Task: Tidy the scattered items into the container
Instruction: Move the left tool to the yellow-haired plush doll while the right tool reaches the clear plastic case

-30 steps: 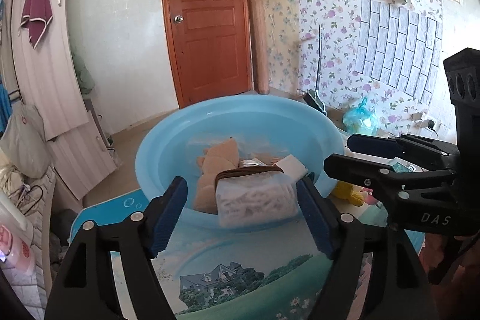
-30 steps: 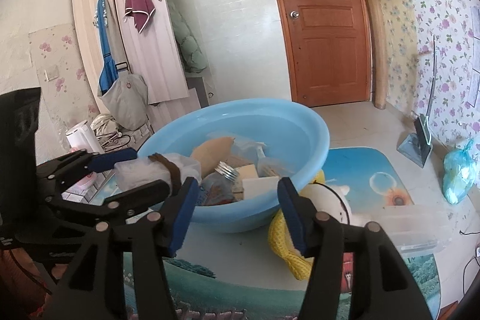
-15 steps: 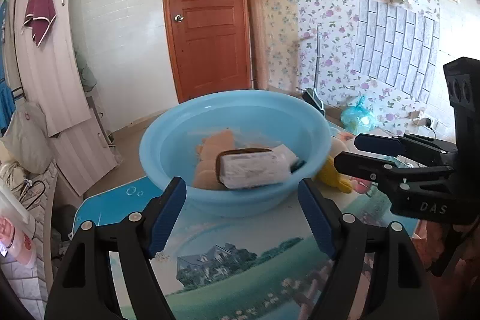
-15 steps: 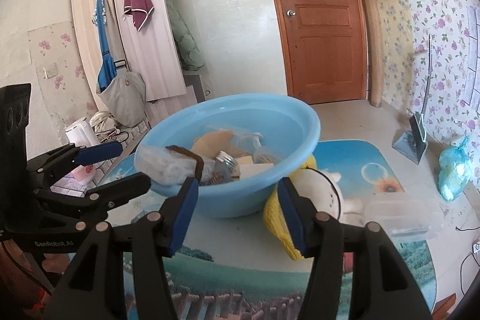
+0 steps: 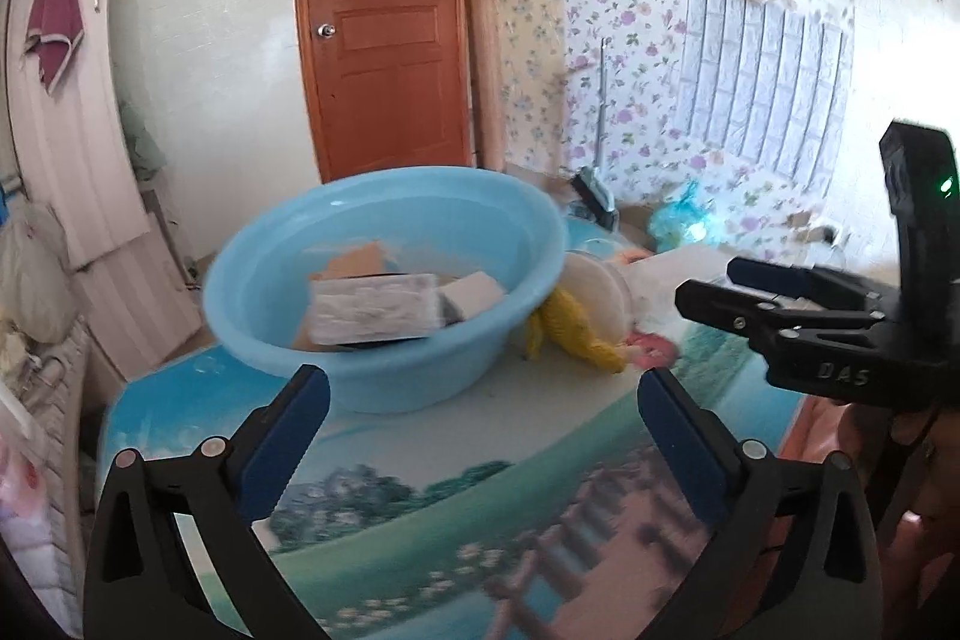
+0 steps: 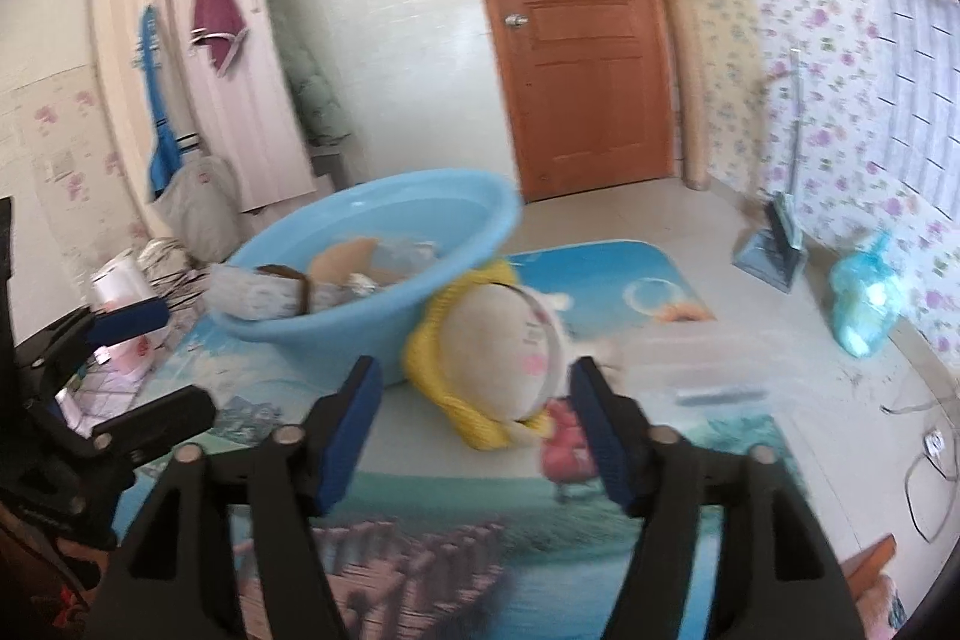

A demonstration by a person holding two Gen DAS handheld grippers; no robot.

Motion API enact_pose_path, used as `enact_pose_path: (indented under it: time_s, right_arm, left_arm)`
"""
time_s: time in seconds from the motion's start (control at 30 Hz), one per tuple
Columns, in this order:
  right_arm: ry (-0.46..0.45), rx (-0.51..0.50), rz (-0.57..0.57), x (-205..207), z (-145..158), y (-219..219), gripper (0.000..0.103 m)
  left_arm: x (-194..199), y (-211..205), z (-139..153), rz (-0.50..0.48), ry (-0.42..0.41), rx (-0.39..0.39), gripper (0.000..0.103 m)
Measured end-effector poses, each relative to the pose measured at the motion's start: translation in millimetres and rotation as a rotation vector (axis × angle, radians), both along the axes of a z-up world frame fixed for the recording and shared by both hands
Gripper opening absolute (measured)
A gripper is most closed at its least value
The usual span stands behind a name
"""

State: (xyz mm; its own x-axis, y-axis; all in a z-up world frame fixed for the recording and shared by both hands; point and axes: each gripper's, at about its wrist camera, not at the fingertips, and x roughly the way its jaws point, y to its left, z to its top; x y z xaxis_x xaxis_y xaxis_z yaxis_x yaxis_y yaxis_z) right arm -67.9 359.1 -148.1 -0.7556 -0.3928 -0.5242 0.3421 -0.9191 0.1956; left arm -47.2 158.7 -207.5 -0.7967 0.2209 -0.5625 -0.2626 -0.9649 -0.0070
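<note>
now both my grippers, left point(image 5: 483, 397) and right point(image 6: 474, 391), are opening their fingers with nothing between them; a plush toy point(image 6: 498, 358) is lying beside the blue basin point(image 5: 384, 280).

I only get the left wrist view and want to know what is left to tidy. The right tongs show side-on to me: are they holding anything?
Observer: No. In the right wrist view the right tongs are opening and empty, with the plush toy just ahead between their tips.
Operator: Anything else loose beside that toy?
Observer: A clear plastic box, blurred, lies just right of the toy.
Operator: Is the white packet fully inside the basin?
Observer: Not quite. The packet has one end sticking out over the rim of the basin.
</note>
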Motion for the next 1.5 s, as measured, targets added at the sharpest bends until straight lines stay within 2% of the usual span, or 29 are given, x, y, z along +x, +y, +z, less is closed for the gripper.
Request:
enact_pose_path:
  time_s: [0.1, 0.27, 0.33, 0.47, 0.6, 0.93, 1.07, 1.23, 1.4, 1.47, 1.5]
  right_arm:
    - [-0.004, -0.003, -0.046, 1, -3, 17, 0.074]
    - [-0.031, 0.022, -0.13, -4, -12, 45, 0.08]
    - [-0.061, 0.021, -0.167, -9, -17, 56, 0.09]
    - [-0.1, 0.037, -0.203, -22, -27, 69, 0.103]
    - [-0.129, 0.04, -0.18, -36, -35, 79, 0.103]
    - [-0.182, 0.02, -0.126, -65, -46, 95, 0.103]
    - [-0.196, -0.005, -0.098, -77, -51, 101, 0.103]
    - [-0.21, 0.009, -0.07, -85, -56, 101, 0.103]
    - [-0.195, 0.034, -0.098, -90, -56, 103, 0.103]
    - [-0.19, 0.024, -0.099, -92, -56, 106, 0.103]
    - [-0.196, 0.014, -0.094, -94, -57, 107, 0.103]
  left_arm:
    - [-1, 12, -4, -0.017, -0.025, 0.041, 0.103]
    - [-6, 41, -18, -0.035, -0.068, 0.029, 0.103]
    - [-9, 52, -24, -0.006, -0.069, 0.005, 0.103]
    - [-21, 73, -32, 0.03, -0.073, -0.022, 0.103]
    - [-37, 87, -36, 0.059, -0.085, -0.036, 0.103]
    - [-73, 97, -57, 0.131, -0.193, 0.003, 0.103]
    - [-85, 99, -65, 0.158, -0.208, -0.013, 0.103]
    - [-97, 100, -72, 0.162, -0.234, -0.01, 0.103]
    - [-101, 108, -79, 0.143, -0.246, -0.044, 0.103]
    - [-101, 108, -80, 0.134, -0.259, -0.034, 0.103]
    - [-101, 108, -79, 0.128, -0.257, -0.024, 0.099]
